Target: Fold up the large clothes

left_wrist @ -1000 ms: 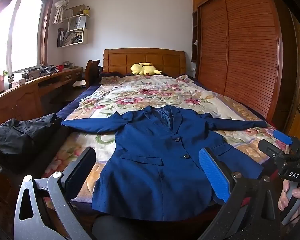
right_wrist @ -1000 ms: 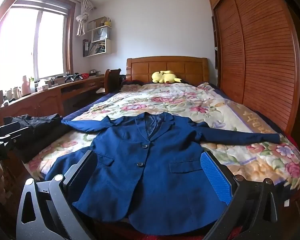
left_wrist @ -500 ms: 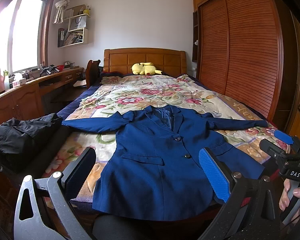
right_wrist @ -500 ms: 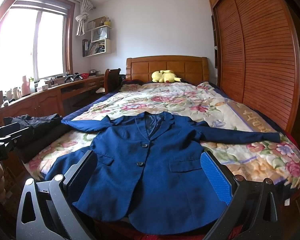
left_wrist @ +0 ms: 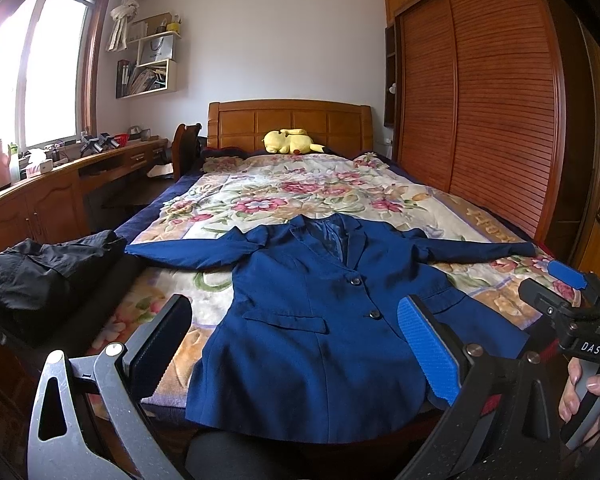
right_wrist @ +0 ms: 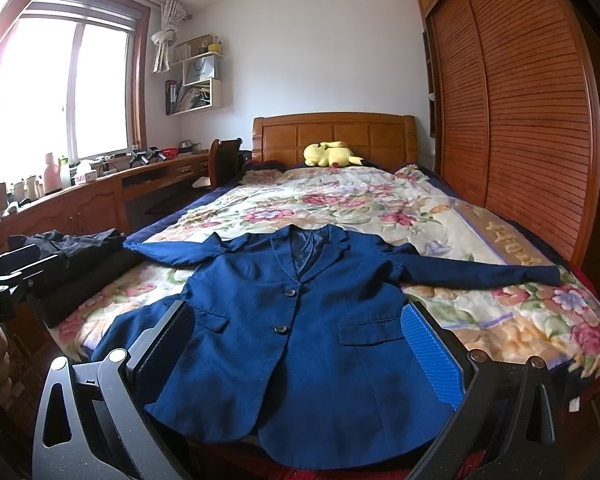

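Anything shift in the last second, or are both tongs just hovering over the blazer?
Nothing visibly changed. The blue blazer lies flat and buttoned on the bed, sleeves spread. Both the left tongs and right tongs stay open above its hem, gripping nothing.

Daylight from blown-out window (right_wrist: 60, 92); sharp frames, fisheye-bent edges.

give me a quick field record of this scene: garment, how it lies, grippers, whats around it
garment: blue blazer, buttoned
lay: spread flat, front up, on the floral bedspread, both sleeves stretched out sideways, hem at the bed's foot edge
left gripper: open, above the hem, holding nothing
right gripper: open, above the hem, holding nothing
folding: not begun
nearby: black garment left of the bed; yellow plush toy by the headboard
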The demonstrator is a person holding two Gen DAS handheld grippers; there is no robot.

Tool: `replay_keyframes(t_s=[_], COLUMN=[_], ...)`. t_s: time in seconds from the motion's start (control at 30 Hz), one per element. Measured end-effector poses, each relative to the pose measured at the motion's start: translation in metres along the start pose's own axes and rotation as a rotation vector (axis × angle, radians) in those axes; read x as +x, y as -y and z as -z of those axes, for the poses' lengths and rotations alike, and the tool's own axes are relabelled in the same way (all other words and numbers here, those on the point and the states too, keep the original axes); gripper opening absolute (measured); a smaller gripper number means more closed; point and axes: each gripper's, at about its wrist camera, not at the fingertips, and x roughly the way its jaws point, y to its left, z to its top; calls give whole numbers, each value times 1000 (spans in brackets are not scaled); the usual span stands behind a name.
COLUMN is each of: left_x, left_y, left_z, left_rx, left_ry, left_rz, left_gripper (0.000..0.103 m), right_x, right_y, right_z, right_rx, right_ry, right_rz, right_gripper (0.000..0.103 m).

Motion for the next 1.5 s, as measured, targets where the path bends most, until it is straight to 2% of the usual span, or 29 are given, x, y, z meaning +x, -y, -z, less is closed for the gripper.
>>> replay_keyframes(t_s=[1.5], left_x=[3], left_y=[-1], left_z=[2], left_rx=[0], left_ry=[-5], left_rz=[2], left_gripper=[103], right_x=[-1], right_y=[-1], right_z=[2], right_rx=[1], right_ry=[0], right_rz=[-3], right_gripper=[102])
